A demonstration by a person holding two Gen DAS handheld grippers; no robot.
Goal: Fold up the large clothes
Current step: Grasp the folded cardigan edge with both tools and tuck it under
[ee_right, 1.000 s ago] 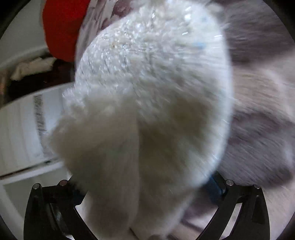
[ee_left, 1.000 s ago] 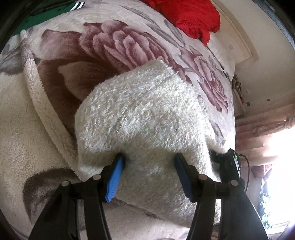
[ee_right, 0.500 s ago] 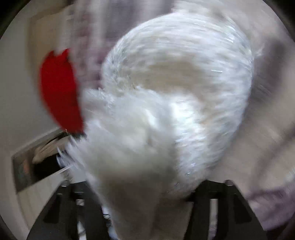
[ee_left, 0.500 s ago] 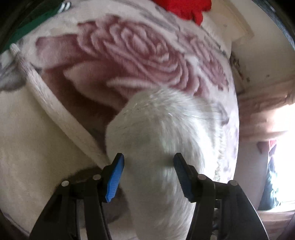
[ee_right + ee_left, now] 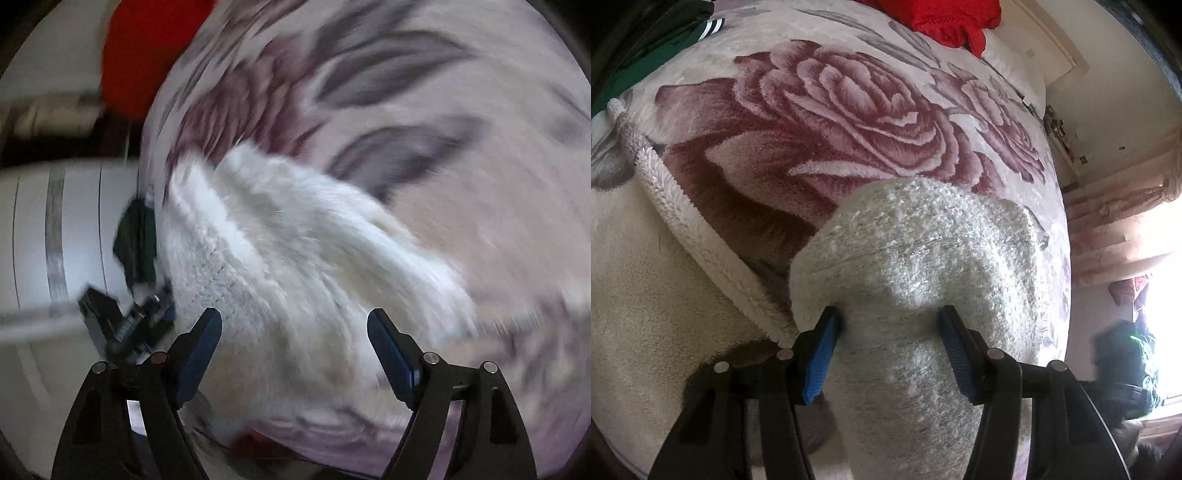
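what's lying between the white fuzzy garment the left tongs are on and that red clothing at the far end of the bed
In the left wrist view, only the rose-patterned blanket lies between the white fuzzy garment and the red clothing; nothing else rests on that stretch.

Bed: covered by rose blanket (image 5: pixel 849 110).
On blanket: white garment (image 5: pixel 916 266) near edge; red cloth (image 5: pixel 945 18) and green garment (image 5: pixel 646 59) far side.
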